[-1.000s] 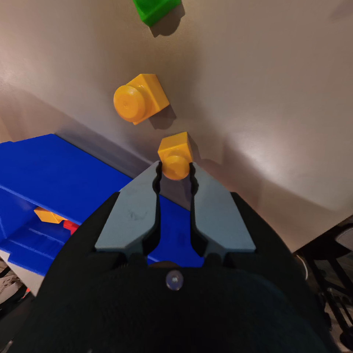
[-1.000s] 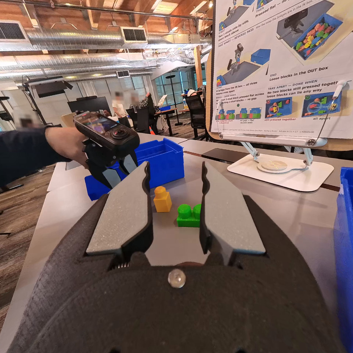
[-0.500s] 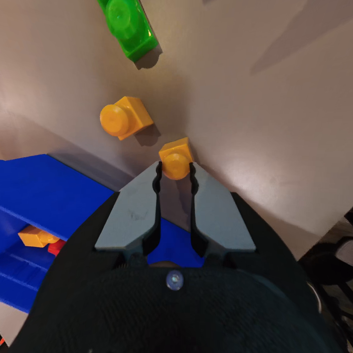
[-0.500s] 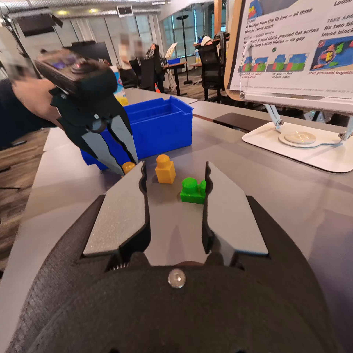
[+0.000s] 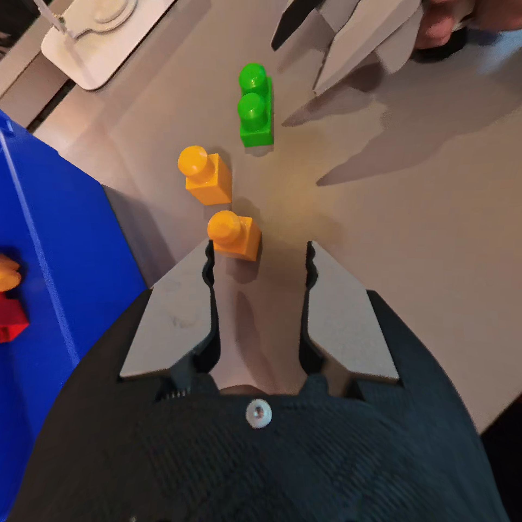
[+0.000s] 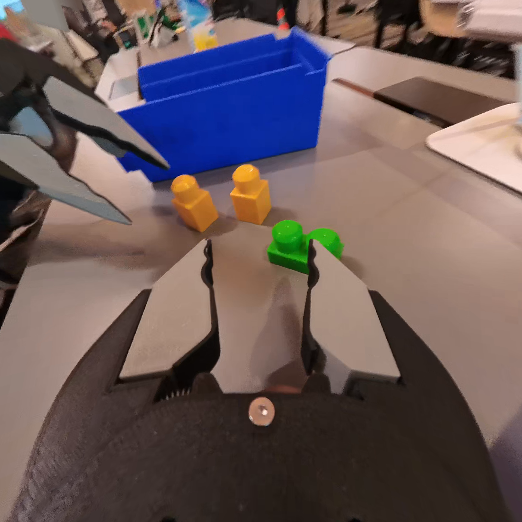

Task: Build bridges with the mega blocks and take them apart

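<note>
Two orange one-stud blocks stand upright on the grey table [image 6: 395, 226], side by side. The nearer orange block [image 5: 236, 236] [image 6: 193, 202] stands just past my left gripper's fingertips. The second orange block [image 5: 207, 176] [image 6: 251, 195] stands next to it. A green two-stud block [image 5: 255, 108] [image 6: 302, 248] lies beyond them. My left gripper [image 5: 258, 244] is open and empty; it also shows in the right wrist view [image 6: 147, 195]. My right gripper [image 6: 258, 243] is open and empty, its right fingertip in front of the green block. It shows in the left wrist view [image 5: 293, 67] at the top right.
A blue bin [image 6: 226, 113] stands behind the blocks; in the left wrist view [image 5: 56, 226] it is at the left with an orange and a red block inside. A white stand base [image 5: 93, 42] [image 6: 480, 152] sits farther off. The table edge [image 5: 452, 381] is at the right. Between my right fingertips and the green two-stud block [image 5: 255, 108] there is roughly 4 cm. It is also in sight in the right wrist view [image 6: 280, 234].
My left gripper set the orange block down beside the other one, opened and let it go, and drew back. My right gripper opened wider and moved down toward the green block.
</note>
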